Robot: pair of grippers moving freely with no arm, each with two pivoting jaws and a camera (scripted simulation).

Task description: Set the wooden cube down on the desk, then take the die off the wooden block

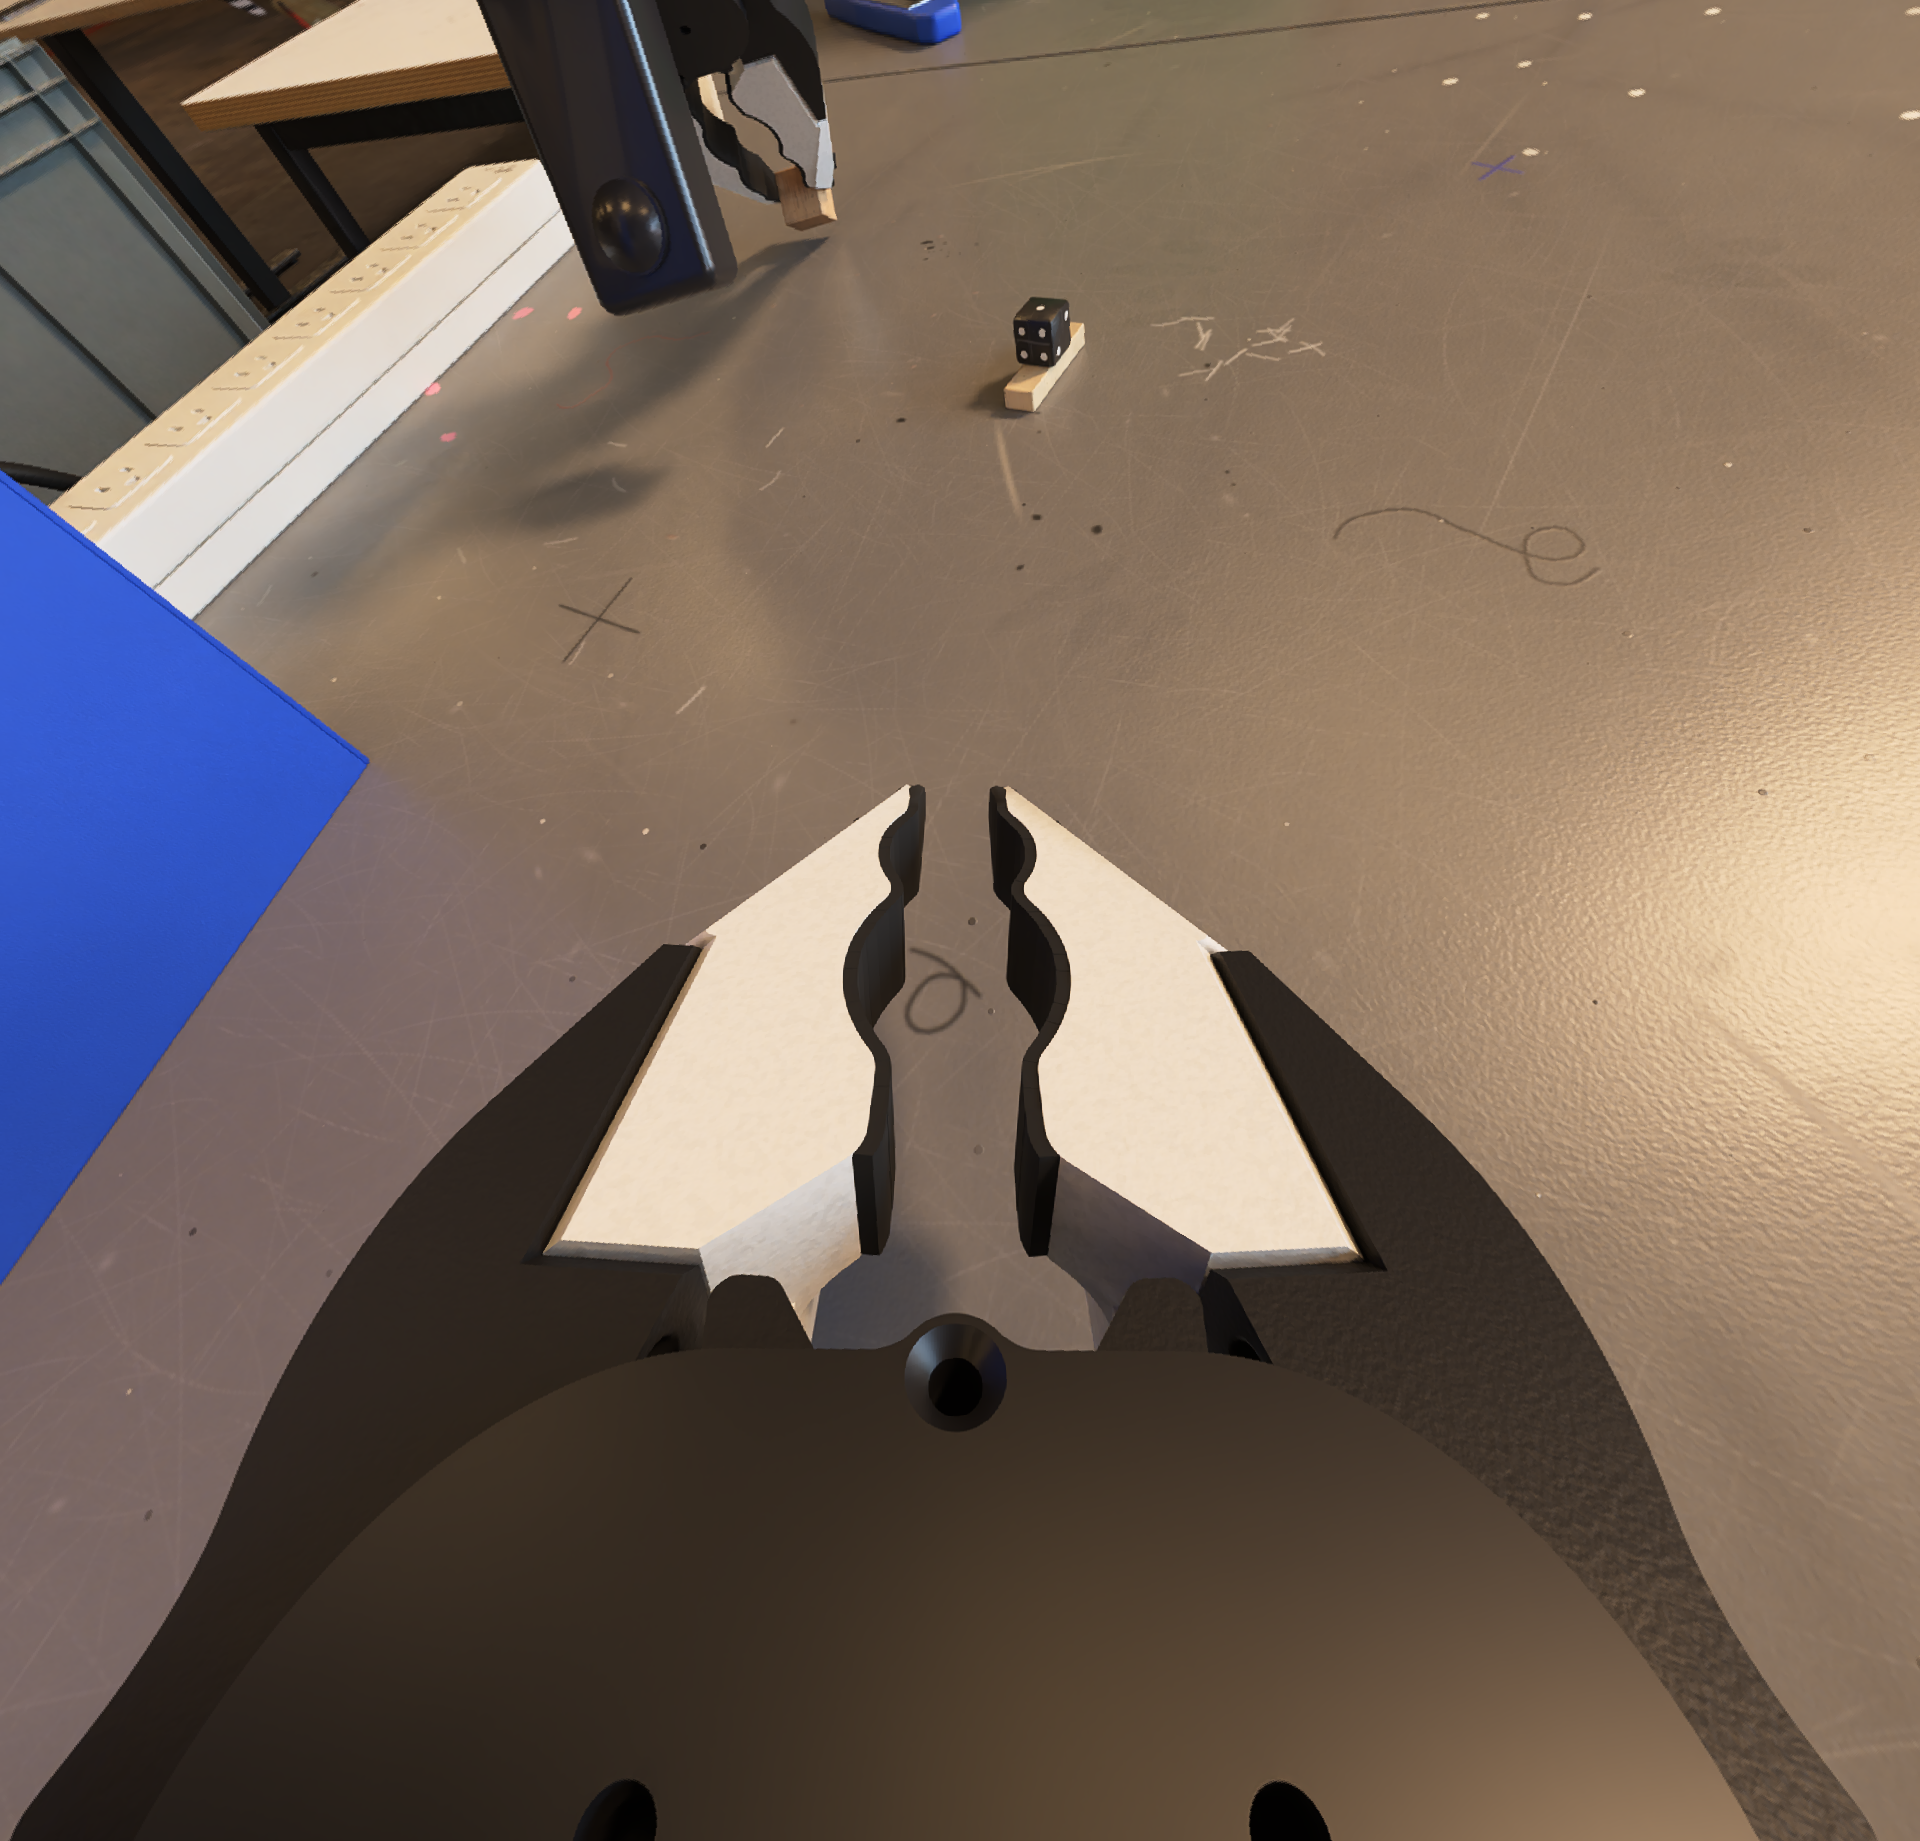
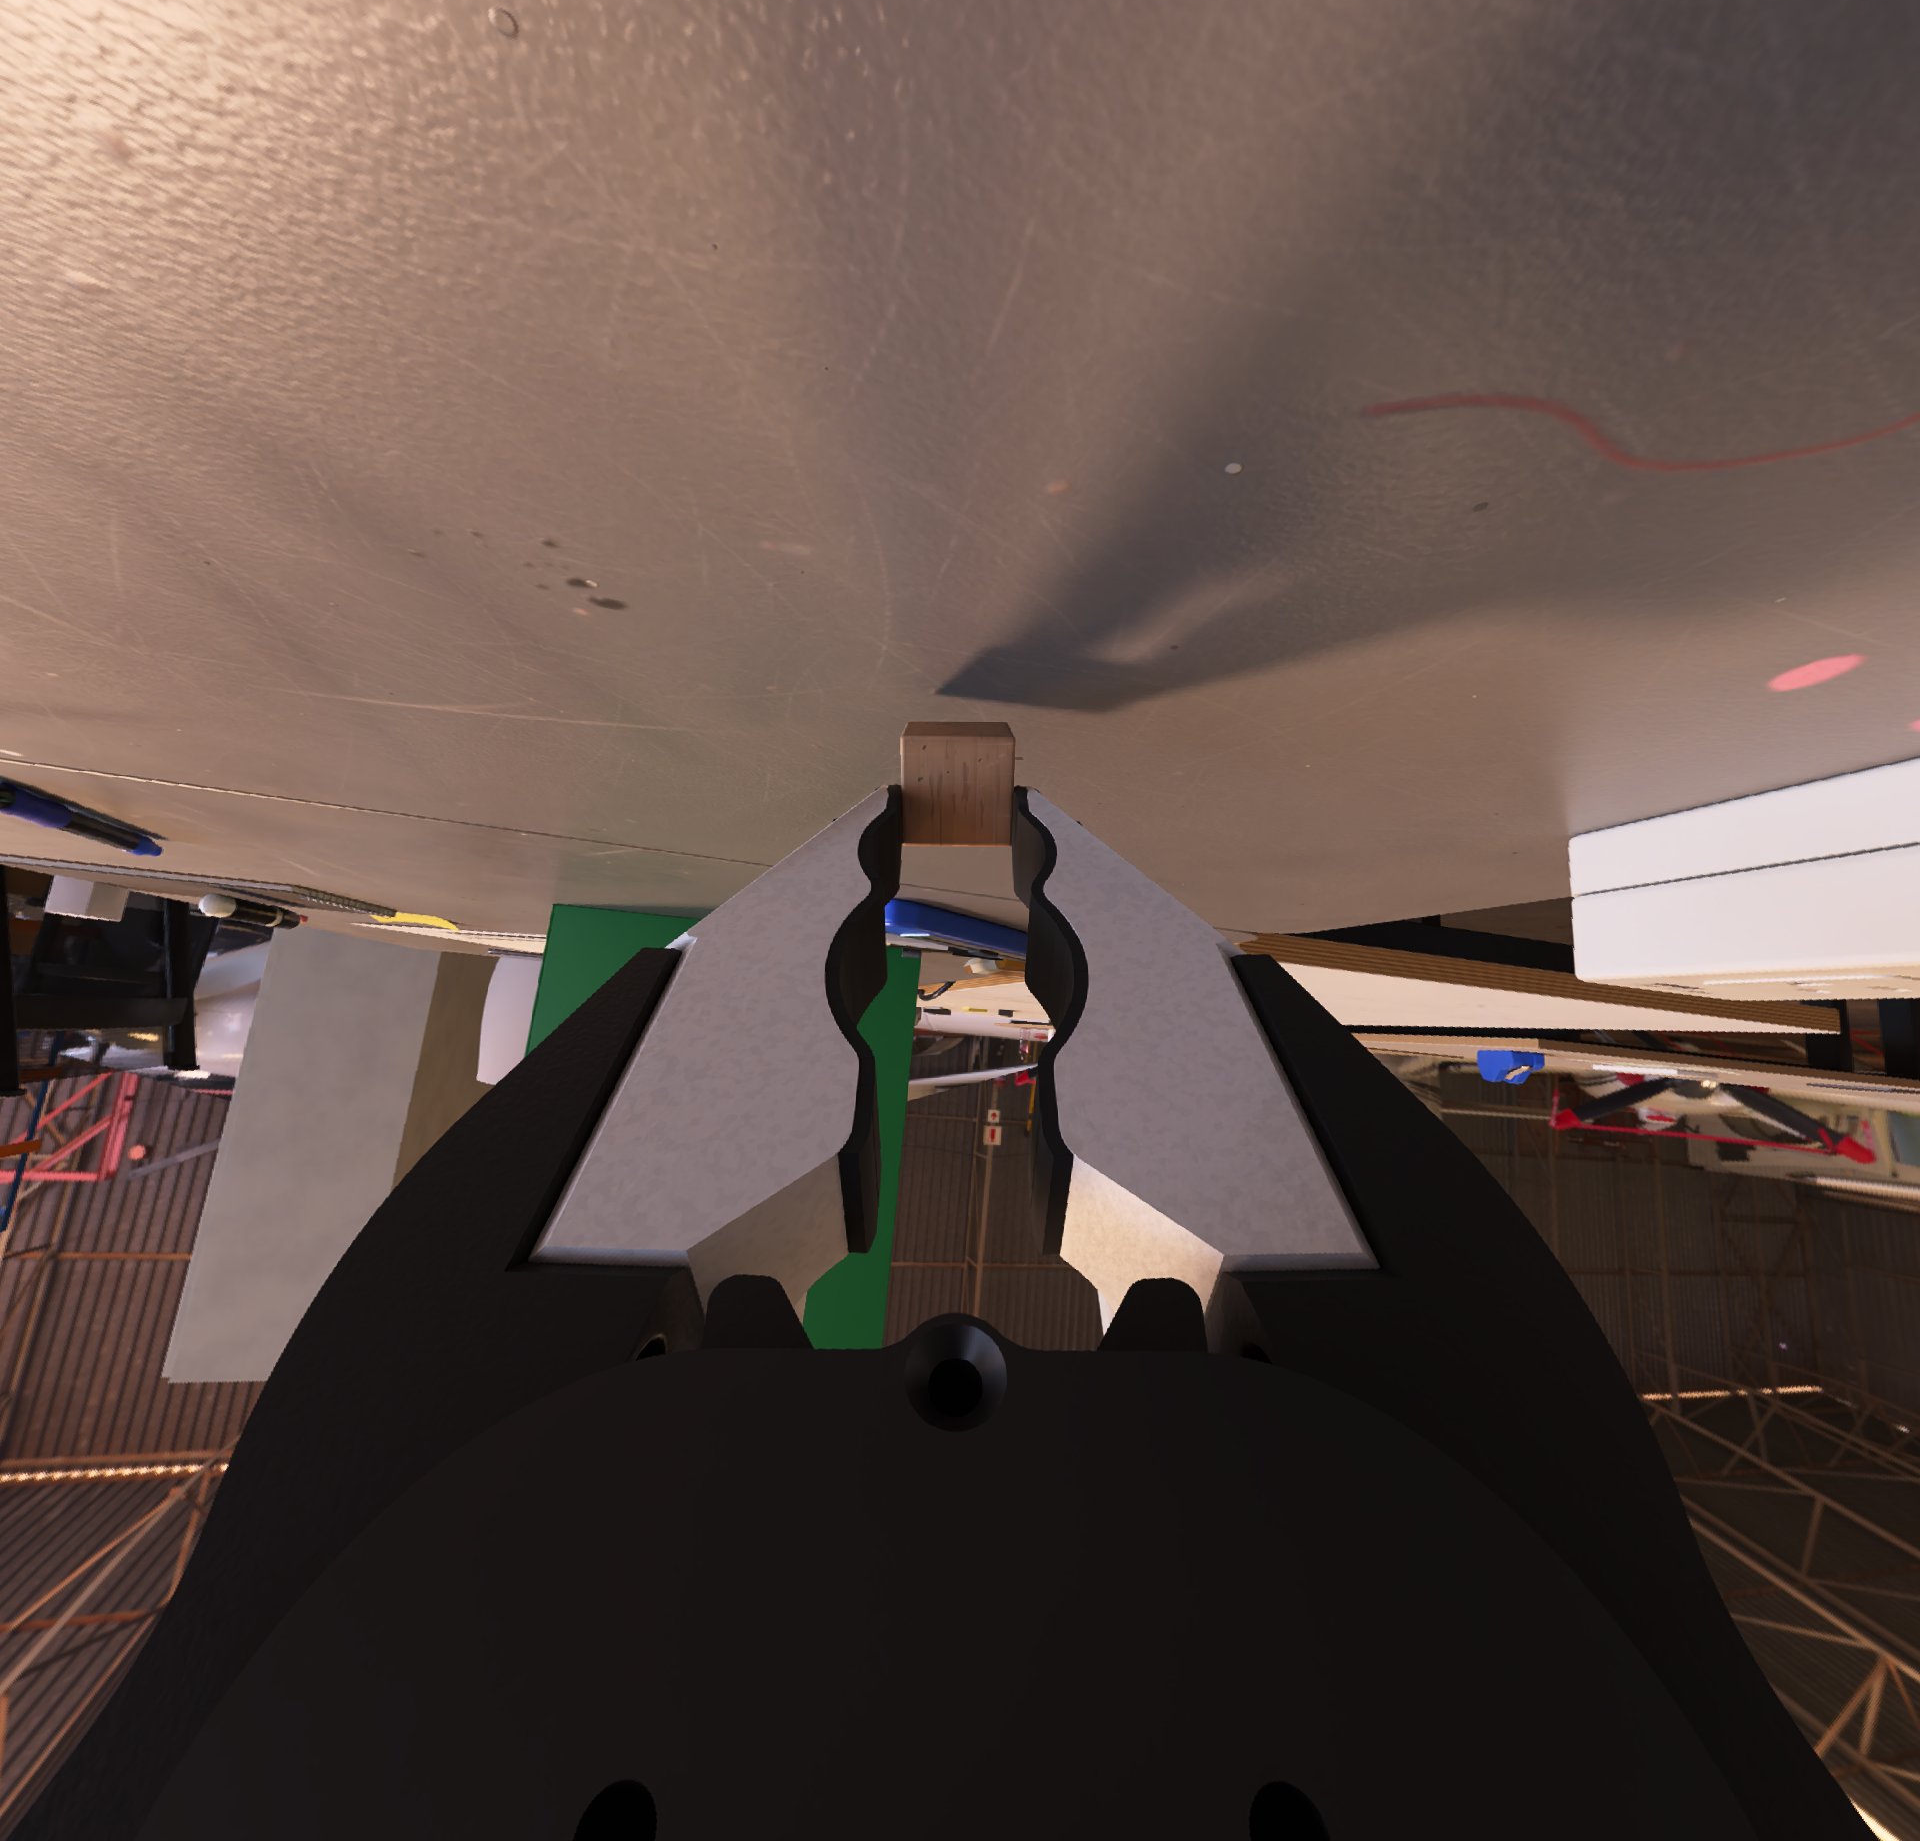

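Note:
A black die (image 1: 1040, 330) with white pips sits on a flat pale wooden block (image 1: 1043, 371) on the grey desk (image 1: 1351, 752). My right gripper (image 2: 956, 804) is shut on a small wooden cube (image 2: 956, 781) at its fingertips. In the left wrist view that right gripper (image 1: 805, 181) hangs above the desk at the upper left, with the cube (image 1: 808, 202) clear of the surface, left of and beyond the die. My left gripper (image 1: 954, 799) is empty, its jaws a narrow gap apart, well short of the die.
A blue panel (image 1: 135, 856) stands at the left. A white rail (image 1: 312, 389) runs along the desk's left edge. Pens and a blue tool (image 1: 894, 15) lie at the far edge. Other tables (image 1: 364, 56) stand beyond. The right wrist view appears upside down, with the desk (image 2: 727, 337) on top.

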